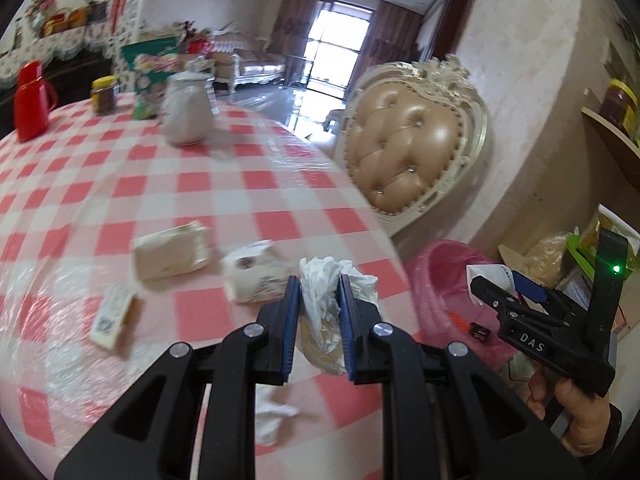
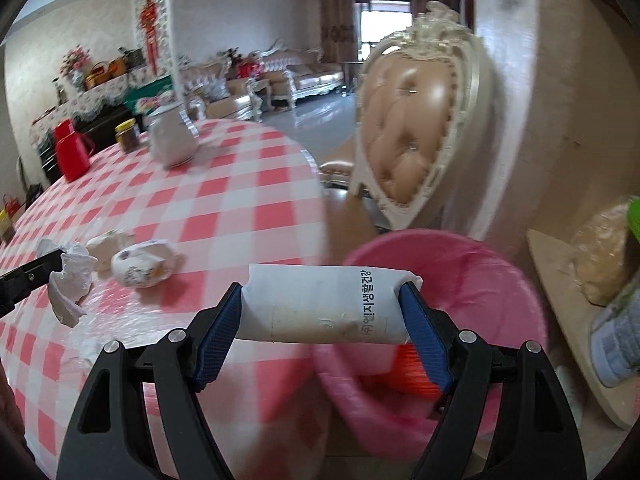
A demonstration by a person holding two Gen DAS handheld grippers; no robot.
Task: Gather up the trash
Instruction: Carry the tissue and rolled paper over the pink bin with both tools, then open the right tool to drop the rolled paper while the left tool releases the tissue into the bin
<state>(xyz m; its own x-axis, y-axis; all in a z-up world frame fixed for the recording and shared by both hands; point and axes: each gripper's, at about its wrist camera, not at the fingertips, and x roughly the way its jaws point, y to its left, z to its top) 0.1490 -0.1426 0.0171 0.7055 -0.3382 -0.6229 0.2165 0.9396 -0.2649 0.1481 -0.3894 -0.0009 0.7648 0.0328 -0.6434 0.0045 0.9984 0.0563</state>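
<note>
Gripping a crumpled tissue [image 1: 320,300], the left gripper [image 1: 319,292] sits clamped tight above the checkered table [image 1: 200,184]. The right gripper [image 2: 322,304] pinches a white paper packet [image 2: 324,304] end to end, just over the pink bin [image 2: 460,280] beside the table. More wrappers [image 1: 172,248] lie on the cloth.

The pink bin [image 2: 452,280] stands open-mouthed beside your table's edge [image 2: 316,216]; its top is unobstructed. The padded chair [image 2: 412,128] crowds the far side, a shelf [image 2: 568,300] the right.
</note>
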